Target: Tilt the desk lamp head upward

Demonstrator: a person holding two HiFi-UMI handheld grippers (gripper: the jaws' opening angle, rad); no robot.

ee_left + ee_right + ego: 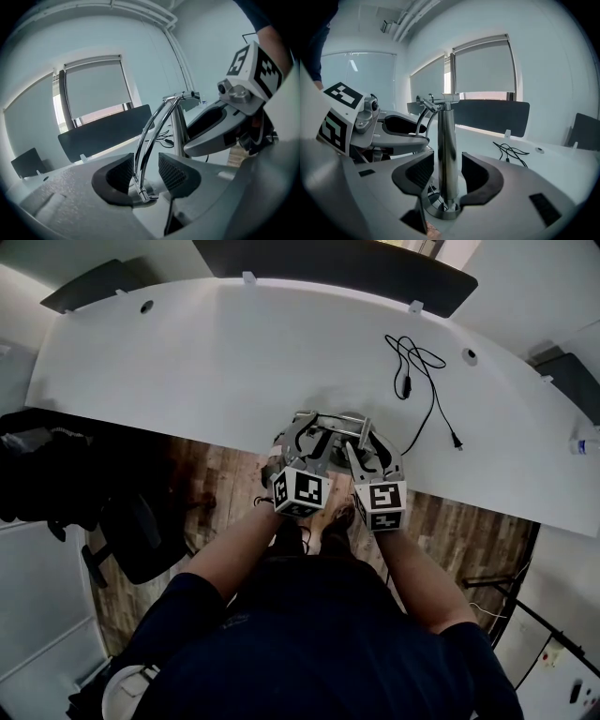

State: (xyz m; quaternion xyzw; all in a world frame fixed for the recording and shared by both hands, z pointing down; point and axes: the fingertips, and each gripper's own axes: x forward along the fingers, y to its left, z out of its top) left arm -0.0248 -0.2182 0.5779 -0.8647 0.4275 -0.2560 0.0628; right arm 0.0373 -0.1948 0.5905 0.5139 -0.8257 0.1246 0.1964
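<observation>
Chrome desk lamp (333, 427) stands at the near edge of a white curved desk (187, 362), right in front of the person, with a hand-held gripper set on either side of it. The right gripper (447, 171) has its jaws wide around the lamp's upright chrome post (446, 140), which rises from a round metal base (445, 208); a gap shows on each side and neither pad presses on the metal. The left gripper (146, 171) likewise straddles the pair of curved chrome rods (152, 126) that arc from the top of the post, its jaws apart and nothing clamped. The lamp head itself cannot be picked out clearly in any view, so how far it already tilts cannot be judged. The step in hand looks like the grip itself: both tools are placed, neither is holding. If the tilt is still to come, the next move would call for the right jaws to close on the post and steady the lamp while the left jaws take the rods and swing them upward. A black power cord (417, 371) lies loose on the desk behind the lamp, its plug free. No container shows anywhere on the desk.
</observation>
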